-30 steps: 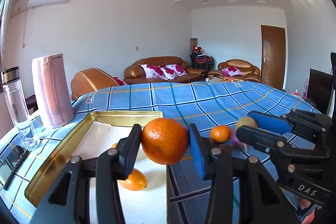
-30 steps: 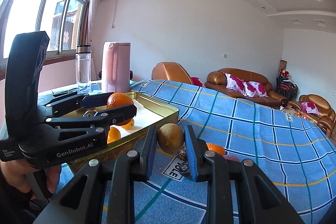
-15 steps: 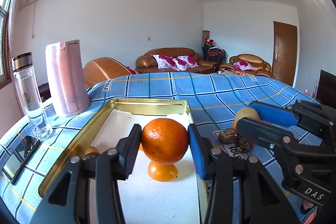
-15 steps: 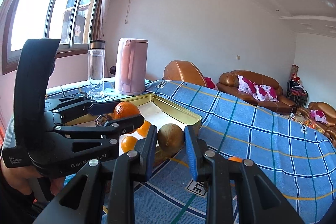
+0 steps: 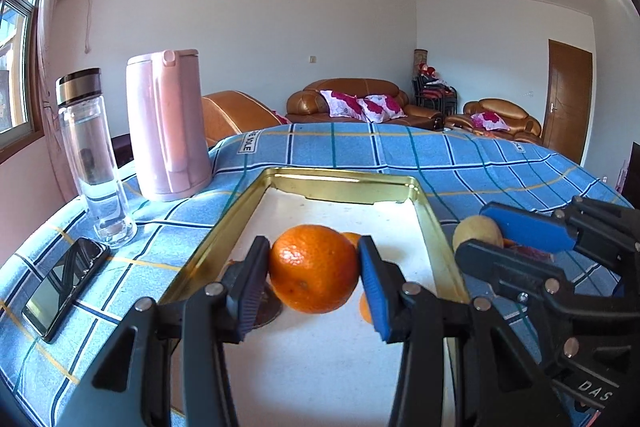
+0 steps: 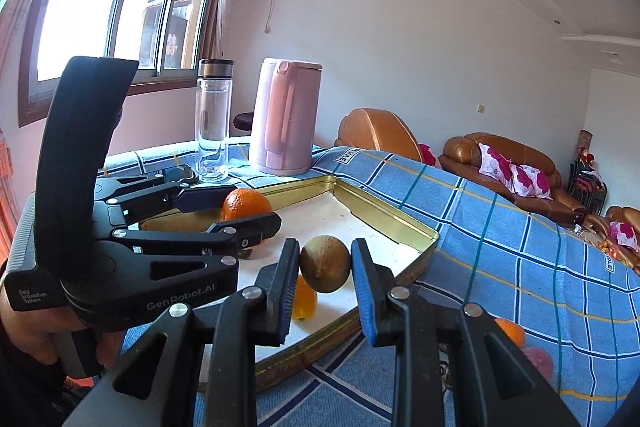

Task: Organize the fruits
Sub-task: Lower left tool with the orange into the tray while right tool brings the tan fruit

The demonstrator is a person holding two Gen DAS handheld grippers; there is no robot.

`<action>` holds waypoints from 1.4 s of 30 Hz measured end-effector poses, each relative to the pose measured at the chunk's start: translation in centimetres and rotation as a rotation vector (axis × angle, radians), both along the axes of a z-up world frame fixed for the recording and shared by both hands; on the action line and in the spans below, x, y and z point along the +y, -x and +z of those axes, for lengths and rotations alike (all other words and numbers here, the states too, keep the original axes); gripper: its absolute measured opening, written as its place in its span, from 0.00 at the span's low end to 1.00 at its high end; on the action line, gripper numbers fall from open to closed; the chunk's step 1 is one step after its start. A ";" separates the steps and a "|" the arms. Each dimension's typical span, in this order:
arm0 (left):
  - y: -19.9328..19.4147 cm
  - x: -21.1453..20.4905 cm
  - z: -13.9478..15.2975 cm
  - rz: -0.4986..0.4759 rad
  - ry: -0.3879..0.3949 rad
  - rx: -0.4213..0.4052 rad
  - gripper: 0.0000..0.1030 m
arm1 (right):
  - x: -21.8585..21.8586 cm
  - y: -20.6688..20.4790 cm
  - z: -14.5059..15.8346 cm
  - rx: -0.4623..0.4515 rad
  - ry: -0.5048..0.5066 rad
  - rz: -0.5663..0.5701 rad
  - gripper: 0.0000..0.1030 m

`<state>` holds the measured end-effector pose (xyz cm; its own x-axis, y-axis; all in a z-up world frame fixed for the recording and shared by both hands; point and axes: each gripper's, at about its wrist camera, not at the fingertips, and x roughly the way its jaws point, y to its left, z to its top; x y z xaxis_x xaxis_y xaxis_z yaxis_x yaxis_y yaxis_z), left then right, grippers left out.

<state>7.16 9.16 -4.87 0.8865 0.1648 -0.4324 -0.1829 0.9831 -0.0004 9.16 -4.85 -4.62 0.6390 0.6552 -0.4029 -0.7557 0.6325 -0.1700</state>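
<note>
The left gripper (image 5: 314, 273) is holding a big orange (image 5: 313, 268) between its two pads, above the white floor of the gold tray (image 5: 430, 223). The pads are pressing on both sides of the orange, and it is not touching the tray. Under and behind it, small orange fruits (image 5: 353, 238) are lying on the tray floor, partly hidden.

The right gripper (image 6: 325, 267) is gripping a brown-green round fruit (image 6: 325, 263), its pads tight on the two sides. In the right wrist view this fruit is hanging over the near part of the tray, just inside the rim. A small orange fruit (image 6: 303, 301) is lying on the tray below it. From the left wrist view, the right gripper (image 5: 480, 235) is standing just beside the tray's right rim.

On the blue checked cloth (image 6: 520, 251), right of the tray, another small orange (image 6: 510, 331) and a pink fruit (image 6: 538, 361) are lying close together. Behind the tray, a pink kettle (image 5: 166, 125) and a clear bottle (image 5: 94, 157) are standing upright, with a phone (image 5: 64, 285) lying flat near the bottle.
</note>
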 end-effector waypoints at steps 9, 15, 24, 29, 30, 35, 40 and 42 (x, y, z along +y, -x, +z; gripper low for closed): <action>0.0 2.0 -0.8 0.036 0.004 0.049 0.45 | 2.4 -0.6 -0.7 0.032 0.038 0.022 0.28; -0.2 3.1 -1.4 0.048 0.008 0.079 0.45 | 3.5 -1.1 -1.5 0.058 0.064 0.029 0.28; -0.2 4.1 -1.6 0.066 -0.007 0.100 0.45 | 4.3 -1.1 -1.7 0.063 0.086 0.046 0.28; -0.2 4.1 -1.7 0.066 -0.027 0.108 0.45 | 4.9 -1.2 -2.0 0.078 0.115 0.061 0.28; -0.2 4.0 -1.7 0.066 -0.032 0.110 0.45 | 5.0 -1.2 -2.1 0.080 0.122 0.063 0.28; -0.3 3.5 -1.8 0.062 -0.064 0.117 0.45 | 5.6 -1.4 -2.5 0.092 0.159 0.060 0.28; -0.3 3.2 -1.7 0.060 -0.082 0.123 0.45 | 6.1 -1.7 -2.9 0.115 0.186 0.068 0.28; -0.4 3.0 -1.7 0.051 -0.088 0.125 0.45 | 6.1 -1.7 -3.0 0.120 0.192 0.070 0.28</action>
<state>7.54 12.18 -6.59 0.8159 0.2507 -0.5210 -0.2263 0.9677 0.1113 10.87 1.28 -7.65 0.5343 0.6002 -0.5952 -0.8189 0.5422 -0.1884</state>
